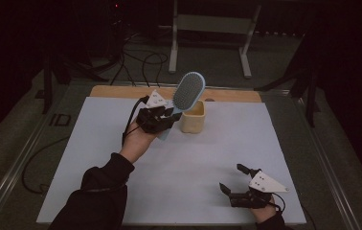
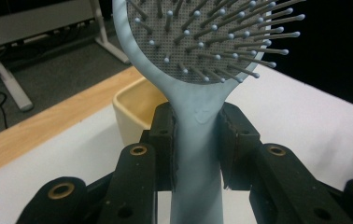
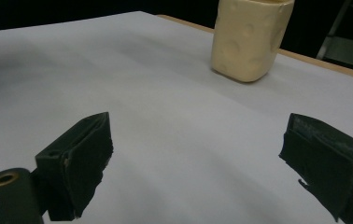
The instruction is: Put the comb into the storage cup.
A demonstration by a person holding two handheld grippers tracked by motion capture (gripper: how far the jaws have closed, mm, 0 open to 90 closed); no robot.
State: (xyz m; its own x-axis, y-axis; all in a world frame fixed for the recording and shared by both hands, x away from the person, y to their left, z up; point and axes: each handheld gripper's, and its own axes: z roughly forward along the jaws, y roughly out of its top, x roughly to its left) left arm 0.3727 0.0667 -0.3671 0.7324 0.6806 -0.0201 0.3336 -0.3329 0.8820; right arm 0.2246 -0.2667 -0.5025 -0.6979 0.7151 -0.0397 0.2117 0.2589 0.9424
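Note:
A pale blue hairbrush (image 1: pixel 187 91) with a grey bristle pad is held up off the table, head raised toward the back. My left gripper (image 1: pixel 162 117) is shut on its handle (image 2: pixel 197 154), both pads pressed against the sides. A cream cup (image 1: pixel 192 116) with dimpled walls stands just right of that gripper, under the brush head; its rim (image 2: pixel 128 100) lies behind the brush handle in the left gripper view. My right gripper (image 1: pixel 233 178) rests near the table's front right, jaws wide open with nothing between them. The cup (image 3: pixel 250 37) stands well beyond it.
A white sheet (image 1: pixel 97 158) covers the table, with a wooden edge strip (image 1: pixel 121 91) at the back. Beyond the table, cables (image 1: pixel 141 62) lie on the floor and a metal stand (image 1: pixel 212 28) rises. A metal rail (image 1: pixel 18 163) runs along the left side.

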